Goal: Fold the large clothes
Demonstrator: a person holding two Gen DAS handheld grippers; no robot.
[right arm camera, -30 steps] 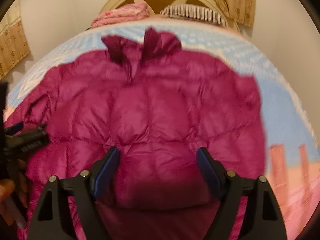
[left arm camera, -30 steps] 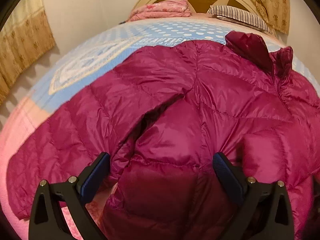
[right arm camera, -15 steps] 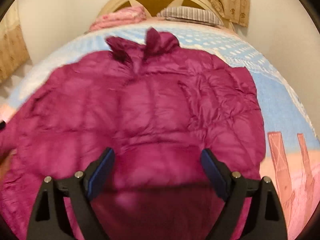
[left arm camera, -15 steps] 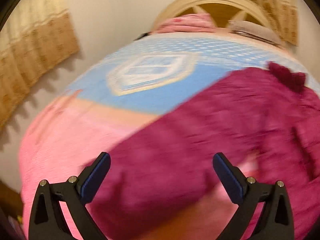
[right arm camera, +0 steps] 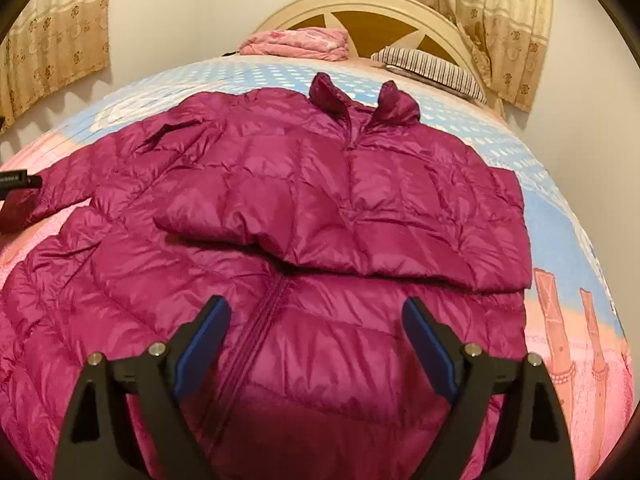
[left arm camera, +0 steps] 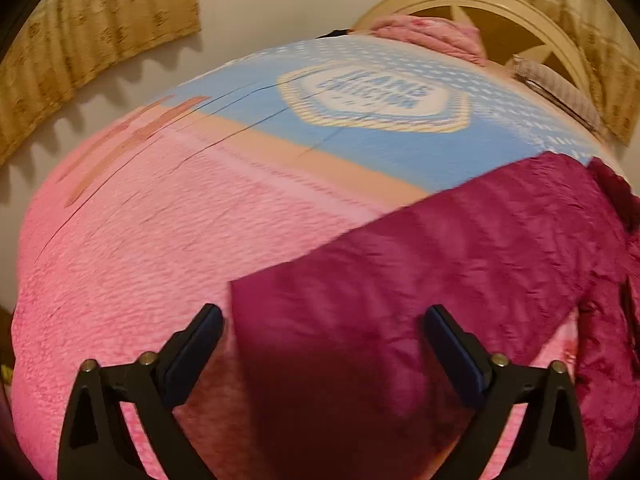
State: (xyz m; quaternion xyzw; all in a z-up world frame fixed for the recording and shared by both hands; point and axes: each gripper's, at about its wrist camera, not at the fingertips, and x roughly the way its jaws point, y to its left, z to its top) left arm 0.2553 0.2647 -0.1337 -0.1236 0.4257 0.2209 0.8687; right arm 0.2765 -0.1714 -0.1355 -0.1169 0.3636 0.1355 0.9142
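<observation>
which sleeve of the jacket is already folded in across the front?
The sleeve on the picture-right side of the jacket lies folded across the chest. The other sleeve stretches out sideways on the bedspread, toward the left tool.

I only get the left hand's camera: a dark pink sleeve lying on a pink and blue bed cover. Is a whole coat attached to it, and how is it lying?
Observer: Yes, the right hand's camera shows a whole puffy jacket lying front up, with its collar toward the headboard.
Operator: Where is its other sleeve?
Observer: The other sleeve is folded across the chest.
Operator: Is the zip done up?
Observer: The zip looks closed below that folded sleeve.
</observation>
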